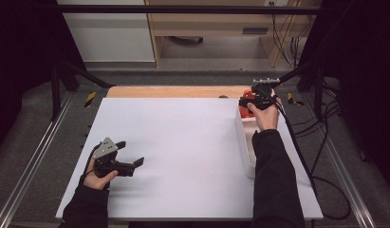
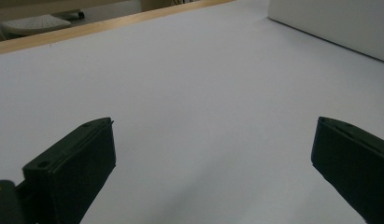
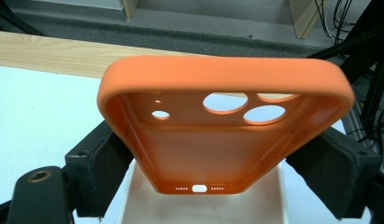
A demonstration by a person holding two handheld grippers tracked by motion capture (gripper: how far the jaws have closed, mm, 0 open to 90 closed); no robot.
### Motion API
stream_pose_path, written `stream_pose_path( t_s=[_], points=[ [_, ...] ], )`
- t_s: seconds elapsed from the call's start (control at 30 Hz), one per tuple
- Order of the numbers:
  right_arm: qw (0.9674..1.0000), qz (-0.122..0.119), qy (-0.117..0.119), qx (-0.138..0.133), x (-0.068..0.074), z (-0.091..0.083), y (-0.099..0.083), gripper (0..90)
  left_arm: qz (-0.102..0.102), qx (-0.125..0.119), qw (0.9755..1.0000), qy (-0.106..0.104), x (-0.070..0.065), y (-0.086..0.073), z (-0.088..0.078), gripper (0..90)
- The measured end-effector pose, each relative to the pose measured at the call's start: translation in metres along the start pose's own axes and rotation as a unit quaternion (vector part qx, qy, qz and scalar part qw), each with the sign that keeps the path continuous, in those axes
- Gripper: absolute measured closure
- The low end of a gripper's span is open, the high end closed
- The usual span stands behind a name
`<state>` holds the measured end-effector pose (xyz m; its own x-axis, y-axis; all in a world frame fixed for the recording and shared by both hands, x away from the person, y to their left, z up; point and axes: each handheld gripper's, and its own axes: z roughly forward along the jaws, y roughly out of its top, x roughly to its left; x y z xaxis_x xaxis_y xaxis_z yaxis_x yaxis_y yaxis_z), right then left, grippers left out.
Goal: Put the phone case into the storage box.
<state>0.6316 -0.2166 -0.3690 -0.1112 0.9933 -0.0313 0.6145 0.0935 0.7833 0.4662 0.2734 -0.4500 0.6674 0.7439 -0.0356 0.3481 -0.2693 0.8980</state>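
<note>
Right up against the lens in the right gripper view sits an orange case (image 3: 224, 135), a soft phone cover, pinched across its width between the two black jaws of the right gripper (image 3: 224, 175), one jaw pressing each long side. Its hollow inside faces the camera, and no brand, label or lettering can be read on it. The camera cutouts, two large round holes, part of a third and two small ones, sit at the far end; the charging slot with its rows of tiny holes sits at the near end, so its long axis runs away from the gripper, tilted upward, over a white tray (image 3: 133, 198) below. In the high view the right gripper (image 1: 247, 101) is at the far right of the white table (image 1: 183, 152), above the far end of that tray (image 1: 245, 147), with the case (image 1: 248, 97) a small patch of orange by the jaws and the wooden edge (image 1: 178, 91) just beyond. Over on the near left, the left gripper (image 1: 131, 153) is held low over bare table, jaws spread wide with nothing between them, pointing toward the right; its own view shows the two pads (image 2: 73, 172) well apart and the tray wall (image 2: 334, 23) at the far right.
</note>
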Motion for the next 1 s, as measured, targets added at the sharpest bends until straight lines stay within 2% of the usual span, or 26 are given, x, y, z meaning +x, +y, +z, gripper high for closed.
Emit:
stream_pose_path(
  t_s=[1.0],
  points=[
    [0.9997, 0.008, -0.013, 0.020, 0.000, 0.021, -0.011, 15.6, 0.005, 0.006, 1.0000, 0.000, -0.001, -0.001, 0.002, 0.0]
  ],
)
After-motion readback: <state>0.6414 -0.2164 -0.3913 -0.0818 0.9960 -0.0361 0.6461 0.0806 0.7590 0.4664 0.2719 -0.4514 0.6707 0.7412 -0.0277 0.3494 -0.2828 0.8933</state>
